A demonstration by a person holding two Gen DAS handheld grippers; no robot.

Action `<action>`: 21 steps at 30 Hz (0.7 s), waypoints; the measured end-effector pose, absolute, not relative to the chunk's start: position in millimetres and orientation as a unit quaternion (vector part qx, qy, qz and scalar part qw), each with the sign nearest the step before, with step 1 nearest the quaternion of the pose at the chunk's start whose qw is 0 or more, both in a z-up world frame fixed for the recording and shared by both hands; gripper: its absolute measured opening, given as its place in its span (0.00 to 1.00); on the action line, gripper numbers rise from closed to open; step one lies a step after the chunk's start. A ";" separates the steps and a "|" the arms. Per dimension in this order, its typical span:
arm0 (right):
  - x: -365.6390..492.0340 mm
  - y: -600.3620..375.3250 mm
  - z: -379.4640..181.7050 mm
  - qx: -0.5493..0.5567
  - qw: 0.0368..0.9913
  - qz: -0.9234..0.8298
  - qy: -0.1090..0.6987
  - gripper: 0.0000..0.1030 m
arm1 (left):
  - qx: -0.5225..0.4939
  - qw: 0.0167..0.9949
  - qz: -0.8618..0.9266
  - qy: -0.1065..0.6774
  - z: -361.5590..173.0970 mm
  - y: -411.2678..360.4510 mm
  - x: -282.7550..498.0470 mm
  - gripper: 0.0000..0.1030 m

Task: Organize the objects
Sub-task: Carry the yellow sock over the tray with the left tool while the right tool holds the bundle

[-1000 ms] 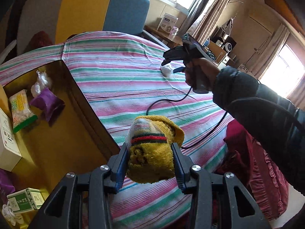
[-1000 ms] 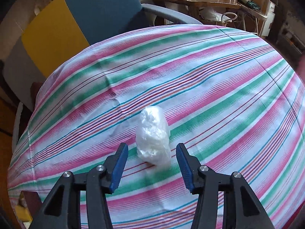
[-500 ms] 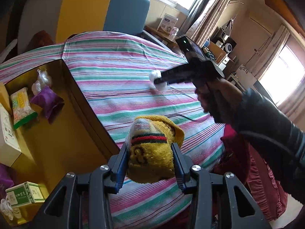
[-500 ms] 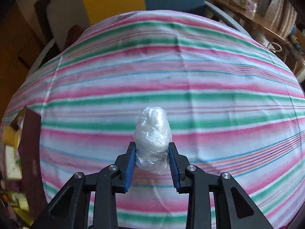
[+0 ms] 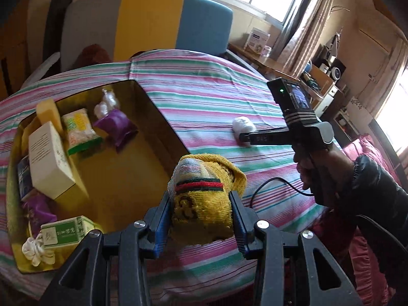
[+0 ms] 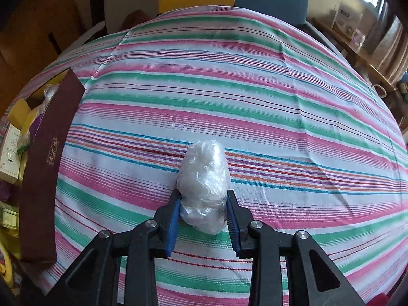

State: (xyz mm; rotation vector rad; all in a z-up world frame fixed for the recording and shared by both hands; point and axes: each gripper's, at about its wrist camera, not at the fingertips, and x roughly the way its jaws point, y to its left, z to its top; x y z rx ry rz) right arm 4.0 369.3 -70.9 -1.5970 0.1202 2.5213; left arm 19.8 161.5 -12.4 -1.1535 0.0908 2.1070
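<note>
The left gripper point(image 5: 201, 219) clamps a yellow knitted sock point(image 5: 204, 199) at the box's point(image 5: 163, 125) four-o'clock edge. The right gripper point(image 6: 204, 214) pinches a clear plastic bundle point(image 6: 204, 183) on the striped cloth point(image 6: 255, 102), the box at nine o'clock.

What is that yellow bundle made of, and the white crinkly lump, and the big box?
The yellow bundle in the left tool looks like knitted or terry cloth: fuzzy loops, woven stripes. The white lump in the right tool seems thin clear plastic film, glossy and wrinkled. The box looks like cardboard, matte maroon outside with a gold mark, shiny gold inside.
</note>
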 end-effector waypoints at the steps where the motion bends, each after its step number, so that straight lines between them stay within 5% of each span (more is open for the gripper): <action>1: 4.8 369.3 -69.6 -0.532 0.078 0.842 0.040 0.32 | -0.449 0.356 0.819 0.036 -13.4 160.0 19.8 0.42; 21: 6.9 372.0 -69.3 -0.544 0.081 0.834 0.045 0.32 | -0.441 0.338 0.830 0.049 -13.0 148.2 27.9 0.42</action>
